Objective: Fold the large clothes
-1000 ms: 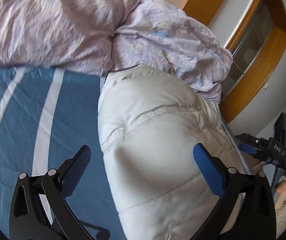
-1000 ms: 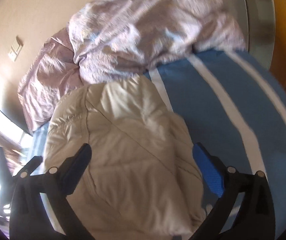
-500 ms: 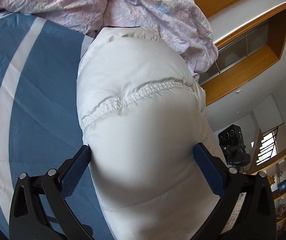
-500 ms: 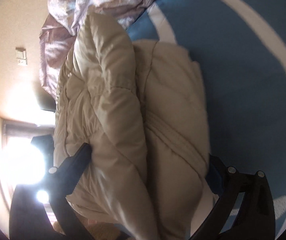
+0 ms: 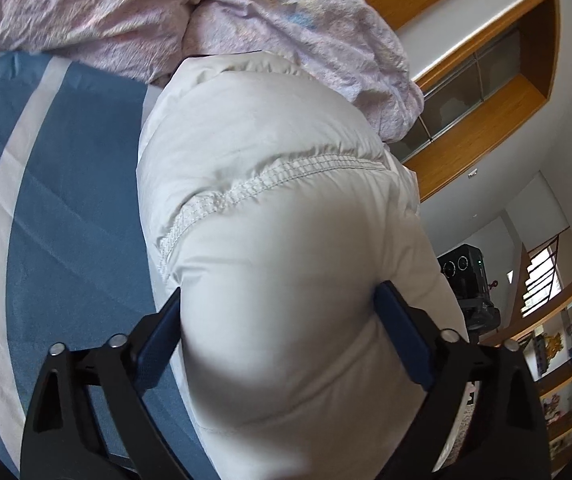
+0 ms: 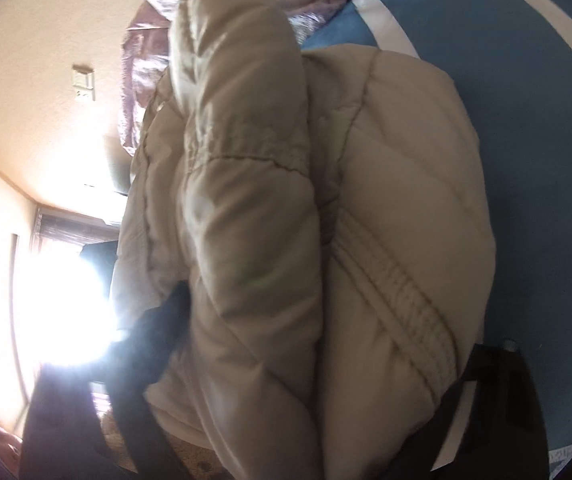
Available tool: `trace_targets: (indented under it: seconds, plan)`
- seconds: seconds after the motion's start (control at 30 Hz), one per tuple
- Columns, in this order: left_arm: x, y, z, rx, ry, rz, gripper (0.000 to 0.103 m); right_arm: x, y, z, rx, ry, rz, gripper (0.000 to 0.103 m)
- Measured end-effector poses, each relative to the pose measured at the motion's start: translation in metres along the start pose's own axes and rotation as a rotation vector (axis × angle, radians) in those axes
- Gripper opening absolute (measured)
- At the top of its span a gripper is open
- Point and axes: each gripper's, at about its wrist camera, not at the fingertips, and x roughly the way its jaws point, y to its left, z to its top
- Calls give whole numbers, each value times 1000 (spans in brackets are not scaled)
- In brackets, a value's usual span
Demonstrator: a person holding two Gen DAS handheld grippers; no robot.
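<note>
A home bedroom: a bed with a striped sheet, rumpled duvet (lilac), bookshelves beyond.

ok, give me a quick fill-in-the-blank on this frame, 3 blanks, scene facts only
1. The puffy jacket lies on a blue bedsheet with ____ stripes.
2. The left gripper has its two pads on either side of the ____.
3. Behind the jacket, bunched at the far end of the bed, is a pale ____ duvet.

Missing words: white; jacket; pink

Jacket on bed, duvet behind
</note>
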Motion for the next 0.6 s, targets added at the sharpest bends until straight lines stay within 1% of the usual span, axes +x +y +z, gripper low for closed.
trace_targets:
  seconds: [0.03, 0.13, 0.2, 0.27, 0.4, 0.53, 0.6]
  plan:
    - [-2, -1, 0, 1, 1, 10, 84, -1, 3, -1, -10, -9, -1, 79]
    - [-10, -3, 6, 15, -19, 0, 79, 0, 9, -3, -17, -21, 3, 73]
    - [-16, -2, 9, 25, -38, 11, 78, 2, 15, 3, -30, -20, 2, 70]
    - [-23, 3, 14, 19, -60, 20, 78, 8, 24, 9, -49, -16, -7, 70]
    - [-47, 20, 27, 0, -116, 64, 78, 32, 51, 34, -87, 8, -29, 69]
    - [-71, 42, 40, -17, -170, 122, 78, 72, 85, 66, -139, 46, -47, 69]
    - [-85, 55, 46, -26, -199, 157, 78, 91, 98, 76, -156, 63, -50, 68]
